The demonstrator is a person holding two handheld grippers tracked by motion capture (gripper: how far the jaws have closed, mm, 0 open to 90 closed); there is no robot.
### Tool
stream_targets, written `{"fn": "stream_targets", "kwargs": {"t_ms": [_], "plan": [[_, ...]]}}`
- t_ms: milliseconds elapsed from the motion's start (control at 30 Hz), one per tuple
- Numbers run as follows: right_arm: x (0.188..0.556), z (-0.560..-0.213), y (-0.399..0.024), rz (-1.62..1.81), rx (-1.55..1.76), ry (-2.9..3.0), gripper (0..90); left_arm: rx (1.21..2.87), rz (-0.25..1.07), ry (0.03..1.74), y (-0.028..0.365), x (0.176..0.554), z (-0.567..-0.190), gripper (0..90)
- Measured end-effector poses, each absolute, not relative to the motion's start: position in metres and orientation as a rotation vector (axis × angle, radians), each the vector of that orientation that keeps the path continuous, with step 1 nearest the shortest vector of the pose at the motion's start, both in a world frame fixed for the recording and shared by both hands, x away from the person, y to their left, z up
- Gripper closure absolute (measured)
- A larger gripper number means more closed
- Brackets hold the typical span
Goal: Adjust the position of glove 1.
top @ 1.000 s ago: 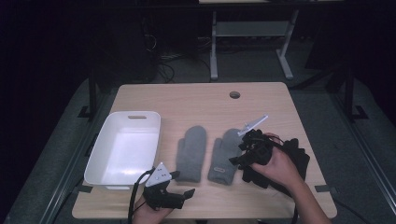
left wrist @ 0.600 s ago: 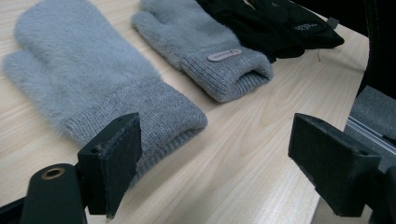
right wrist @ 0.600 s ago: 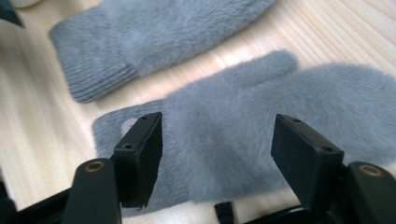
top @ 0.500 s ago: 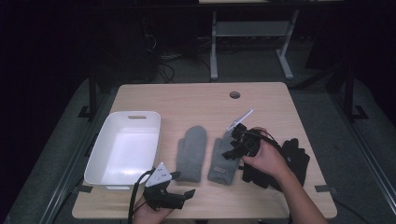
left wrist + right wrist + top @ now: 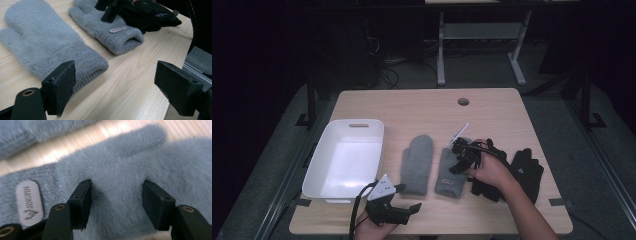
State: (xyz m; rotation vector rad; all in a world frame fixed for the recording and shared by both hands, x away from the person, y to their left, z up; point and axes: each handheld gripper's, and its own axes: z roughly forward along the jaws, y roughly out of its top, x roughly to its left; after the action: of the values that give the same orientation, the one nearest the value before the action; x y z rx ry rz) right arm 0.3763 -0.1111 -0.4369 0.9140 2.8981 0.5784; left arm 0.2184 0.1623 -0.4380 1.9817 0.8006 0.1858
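The right-hand grey mitten (image 5: 453, 170) lies cuff toward the worktop's (image 5: 422, 107) near edge, right beside its twin (image 5: 417, 162), and the right gripper (image 5: 463, 151) sits pressed into its fleece with jaws spread, while the left gripper (image 5: 404, 210) waits released at the near edge.

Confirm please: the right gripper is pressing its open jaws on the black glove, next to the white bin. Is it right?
Not quite. The right gripper has its open jaws on the grey mitten with the label, not on the black glove; the right gripper view shows this.
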Motion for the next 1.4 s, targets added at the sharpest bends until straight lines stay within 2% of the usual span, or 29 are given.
{"fn": "stream_targets", "kwargs": {"t_ms": [267, 500, 733, 1200, 1400], "plan": [[0.372, -0.438, -0.104, 0.501, 0.899, 2.876, 52.5, 1.983, 0.192, 0.799, 0.16, 0.218, -0.438, 17.4], [0.37, -0.436, -0.099, 0.457, 0.901, 2.891, 71.8, 1.982, 0.193, 0.799, 0.161, 0.218, -0.439, 17.4], [0.373, -0.433, -0.105, 0.519, 0.949, 2.91, 80.4, 1.974, 0.191, 0.799, 0.161, 0.217, -0.438, 17.4], [0.366, -0.419, -0.111, 0.584, 0.953, 2.91, 82.7, 1.953, 0.202, 0.803, 0.165, 0.216, -0.434, 17.4], [0.359, -0.398, -0.112, 0.644, 0.92, 2.892, 83.1, 1.934, 0.206, 0.818, 0.168, 0.215, -0.433, 17.4]]}}
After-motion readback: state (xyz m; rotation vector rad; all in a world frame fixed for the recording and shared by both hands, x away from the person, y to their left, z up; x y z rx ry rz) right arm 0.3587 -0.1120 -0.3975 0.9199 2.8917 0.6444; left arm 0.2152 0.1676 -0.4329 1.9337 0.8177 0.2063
